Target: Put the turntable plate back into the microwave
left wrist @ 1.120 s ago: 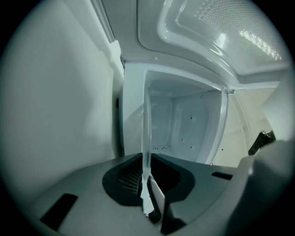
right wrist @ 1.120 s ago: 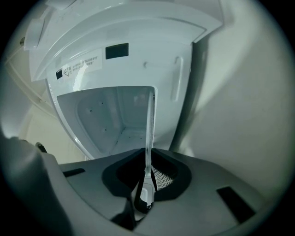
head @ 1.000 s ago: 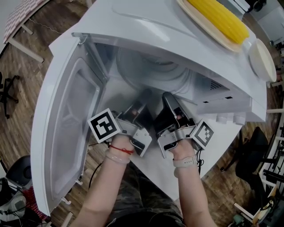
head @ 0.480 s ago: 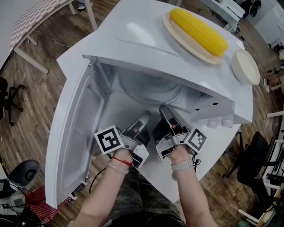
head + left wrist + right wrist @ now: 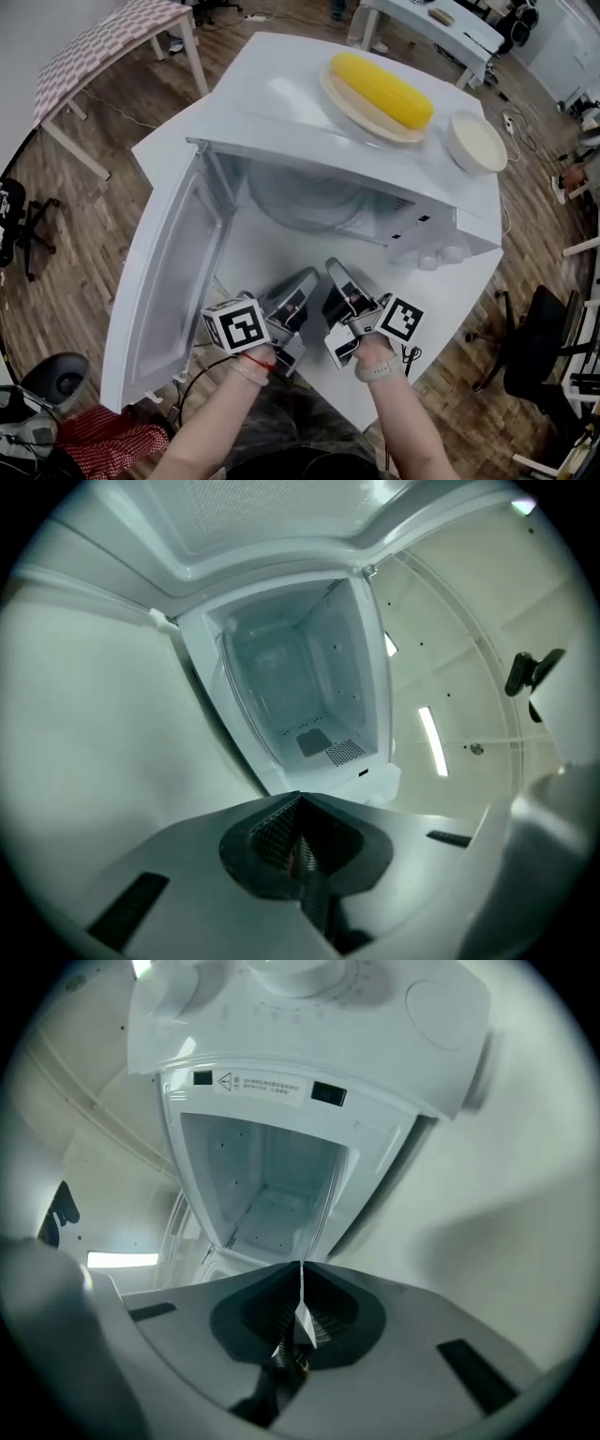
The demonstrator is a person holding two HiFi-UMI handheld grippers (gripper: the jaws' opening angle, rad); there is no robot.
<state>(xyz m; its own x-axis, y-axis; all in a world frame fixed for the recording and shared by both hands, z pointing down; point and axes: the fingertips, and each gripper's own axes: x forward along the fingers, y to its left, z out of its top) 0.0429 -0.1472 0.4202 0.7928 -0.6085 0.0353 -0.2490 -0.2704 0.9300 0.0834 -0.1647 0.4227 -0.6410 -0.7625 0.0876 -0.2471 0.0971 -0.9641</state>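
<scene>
Lying flat inside the open microwave, the turntable plate shows as a pale glass disc on the cavity floor, at 12 o'clock from both grippers. The left gripper and the right gripper are side by side in front of the opening, outside it, each with its jaws pressed together and nothing between them. The door stands swung out at 9 o'clock, and on the microwave roof, at 1 o'clock, a corn cob lies on a plate near a white bowl.
</scene>
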